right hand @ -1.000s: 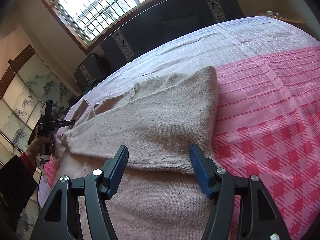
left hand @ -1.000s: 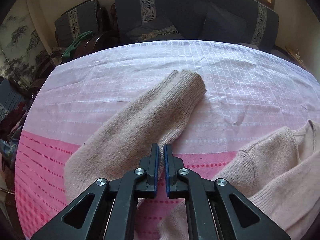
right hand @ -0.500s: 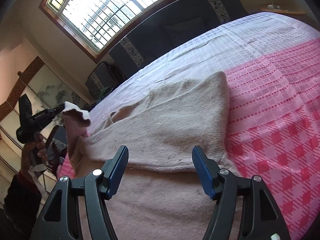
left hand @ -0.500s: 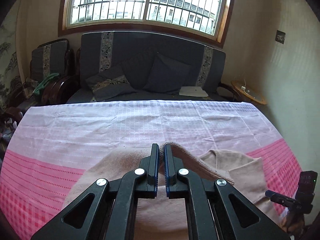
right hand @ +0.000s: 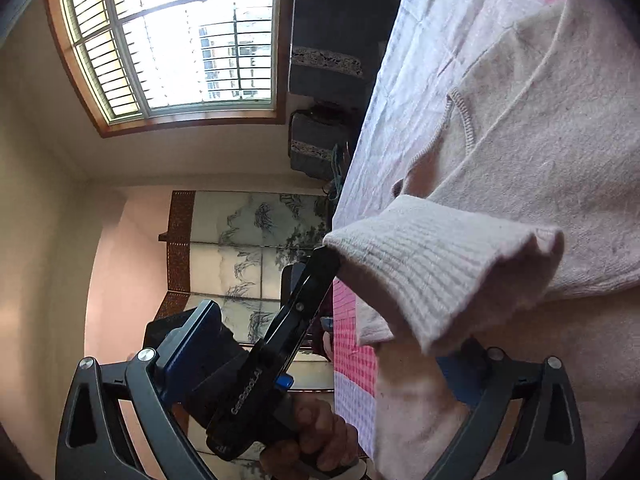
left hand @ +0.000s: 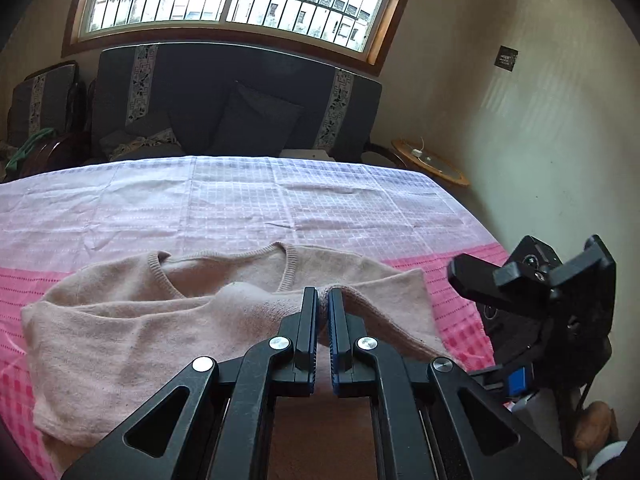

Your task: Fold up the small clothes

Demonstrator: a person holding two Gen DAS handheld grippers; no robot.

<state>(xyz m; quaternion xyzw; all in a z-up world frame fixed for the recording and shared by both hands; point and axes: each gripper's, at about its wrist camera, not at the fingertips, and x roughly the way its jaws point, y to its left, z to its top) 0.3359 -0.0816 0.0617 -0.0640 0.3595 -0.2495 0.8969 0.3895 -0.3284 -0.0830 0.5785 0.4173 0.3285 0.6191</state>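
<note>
Beige knit sweater [left hand: 132, 340] with a ribbed round neckline is lying spread on the surface, which is covered by a pink-and-white checked tablecloth [left hand: 240, 200]. It sits toward the near edge, with its neckline pointing at the far edge where the dark sofa [left hand: 224, 100] is.

Left gripper [left hand: 323, 300] is pressed together on the sleeve's ribbed cuff [right hand: 440, 264], pinching it and carrying it across the body of the sweater. From the right wrist view you can see the cuff hanging off the tip of that gripper, lifted clear of the cloth.

Right gripper [right hand: 320, 396] is spread wide. Its jaws have just been opening, and the pads aren't pressing on anything, though the sweater's near edge and the other gripper both sit in the gap from that camera's angle. It's tilted over a lot too.

My guess is we're mid sleeve fold, so the task is only partly done.

What could go wrong from here:
- The pinch is only on the edge of the cuff, so the knit could slip out before the sleeve lands where it should.
- Dragging the sleeve may pull the shoulder along and rumple the flat body, since nothing is pinning the sweater down right now.
- The two grippers look really close together, so a bump seems possible.
- Letting the cuff drop from that height could leave it twisted.
</note>
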